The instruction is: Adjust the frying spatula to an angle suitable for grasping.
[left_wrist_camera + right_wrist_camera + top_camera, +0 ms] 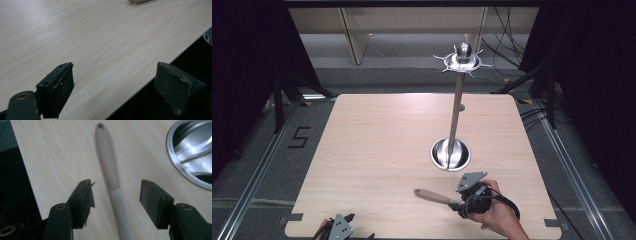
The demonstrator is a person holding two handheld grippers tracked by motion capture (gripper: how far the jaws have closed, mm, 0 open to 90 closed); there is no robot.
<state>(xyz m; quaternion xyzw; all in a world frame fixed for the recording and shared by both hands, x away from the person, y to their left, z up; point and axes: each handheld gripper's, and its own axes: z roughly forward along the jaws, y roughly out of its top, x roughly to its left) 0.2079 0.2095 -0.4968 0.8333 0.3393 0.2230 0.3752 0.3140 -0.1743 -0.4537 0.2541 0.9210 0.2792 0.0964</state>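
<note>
Around the utensil handle (109, 167), right tool (116, 195) agape

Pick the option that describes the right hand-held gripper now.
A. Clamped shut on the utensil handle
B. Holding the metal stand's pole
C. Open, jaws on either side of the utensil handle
C: in the right gripper view the right hand-held gripper is open, with a gap between each jaw and the utensil handle.

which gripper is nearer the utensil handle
Right. The right gripper straddles the utensil handle, jaws open around it; the left gripper sits apart at the table's near-left edge.
</note>
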